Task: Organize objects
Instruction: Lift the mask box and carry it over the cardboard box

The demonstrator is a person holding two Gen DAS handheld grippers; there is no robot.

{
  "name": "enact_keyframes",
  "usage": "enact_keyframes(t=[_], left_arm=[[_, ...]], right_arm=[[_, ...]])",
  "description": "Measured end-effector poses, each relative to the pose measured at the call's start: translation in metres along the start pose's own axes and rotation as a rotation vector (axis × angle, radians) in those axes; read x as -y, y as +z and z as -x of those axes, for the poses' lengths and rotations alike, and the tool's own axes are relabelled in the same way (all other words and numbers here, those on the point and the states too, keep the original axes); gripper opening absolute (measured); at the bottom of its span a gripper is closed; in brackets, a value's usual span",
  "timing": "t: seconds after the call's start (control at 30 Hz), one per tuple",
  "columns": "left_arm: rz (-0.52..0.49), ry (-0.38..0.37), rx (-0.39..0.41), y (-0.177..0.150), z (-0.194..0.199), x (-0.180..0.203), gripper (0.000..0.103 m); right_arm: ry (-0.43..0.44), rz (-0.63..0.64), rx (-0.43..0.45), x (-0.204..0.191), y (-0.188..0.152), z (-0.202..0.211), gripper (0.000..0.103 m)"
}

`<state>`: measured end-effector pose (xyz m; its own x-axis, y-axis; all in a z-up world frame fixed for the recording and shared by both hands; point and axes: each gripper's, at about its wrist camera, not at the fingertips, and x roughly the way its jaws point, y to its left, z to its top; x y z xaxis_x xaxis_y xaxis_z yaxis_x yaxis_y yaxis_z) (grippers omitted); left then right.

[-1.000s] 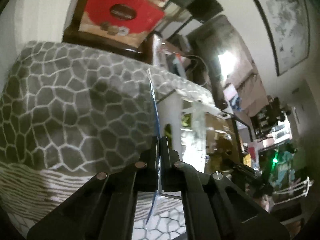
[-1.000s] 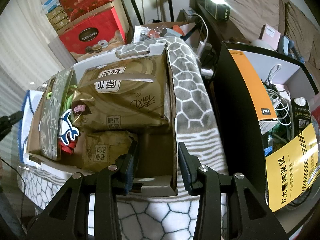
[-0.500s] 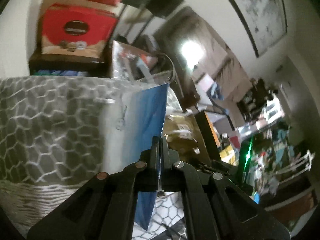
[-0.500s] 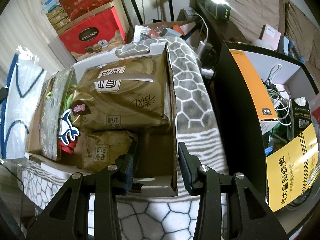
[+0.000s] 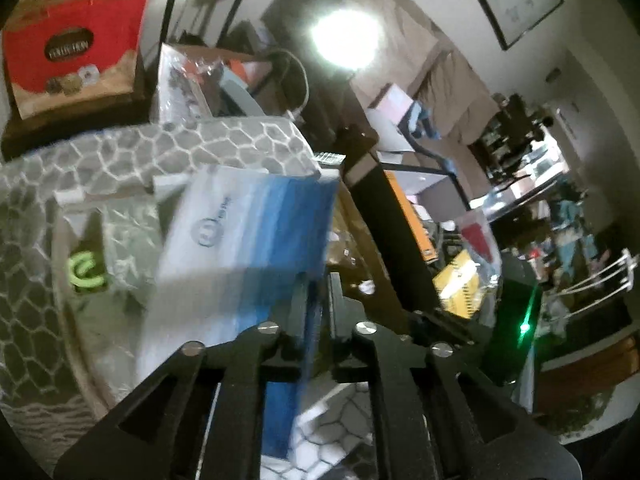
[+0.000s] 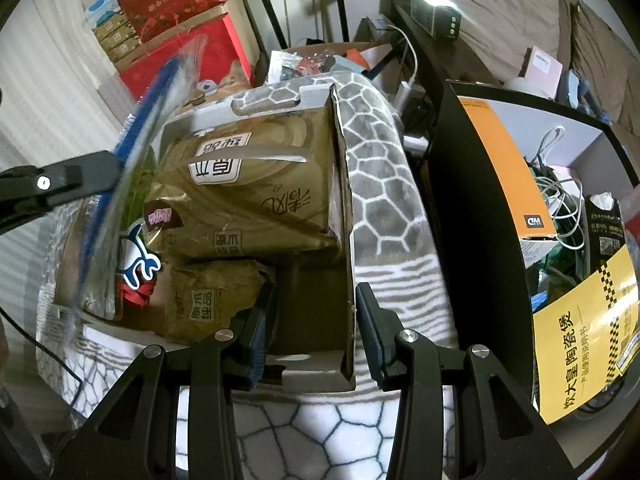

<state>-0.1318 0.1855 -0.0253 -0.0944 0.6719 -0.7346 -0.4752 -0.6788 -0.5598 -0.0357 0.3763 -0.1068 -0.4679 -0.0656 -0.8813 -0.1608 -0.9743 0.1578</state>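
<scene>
My left gripper (image 5: 318,300) is shut on a flat blue-and-white plastic packet (image 5: 248,240) and holds it over the left side of an open cardboard box (image 6: 344,240). In the right wrist view the packet (image 6: 136,152) stands on edge, tilted, with the left gripper (image 6: 116,176) at the left. The box holds a large gold tissue pack (image 6: 248,176), a smaller gold pack (image 6: 212,300) and a green patterned bag (image 5: 120,248). My right gripper (image 6: 316,320) is open and empty, straddling the box's near right wall.
The box sits on a grey honeycomb-patterned blanket (image 6: 384,184). Red gift boxes (image 6: 184,28) are stacked behind. A black shelf unit (image 6: 480,208) with an orange box, cables and a yellow package stands at the right.
My left gripper has swung the packet from beside the box to over its left side, turning its face into view. The right gripper has not moved.
</scene>
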Motion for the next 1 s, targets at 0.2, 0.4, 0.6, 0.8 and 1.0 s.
enact_keyframes(t=[0.2,0.4,0.6,0.8,1.0], left_arm=[[-0.012,0.022,0.045,-0.006,0.027,-0.009,0.039],[0.022,0.131,0.038,-0.017,0.052,-0.045,0.045],[0.088,0.116,0.015,-0.039,0.060,-0.076,0.045],[0.137,0.077,0.024,-0.057,0.070,-0.086,0.045],[0.217,0.030,0.071,-0.079,0.088,-0.087,0.045]], right_arm=[[0.002,0.002,0.001,0.000,0.001,-0.001,0.041],[0.003,0.001,0.004,-0.002,-0.001,0.001,0.041],[0.002,0.001,0.003,-0.004,-0.002,0.001,0.041],[0.005,0.000,0.002,-0.004,-0.002,0.002,0.041],[0.000,0.003,0.004,-0.003,-0.003,0.002,0.041]])
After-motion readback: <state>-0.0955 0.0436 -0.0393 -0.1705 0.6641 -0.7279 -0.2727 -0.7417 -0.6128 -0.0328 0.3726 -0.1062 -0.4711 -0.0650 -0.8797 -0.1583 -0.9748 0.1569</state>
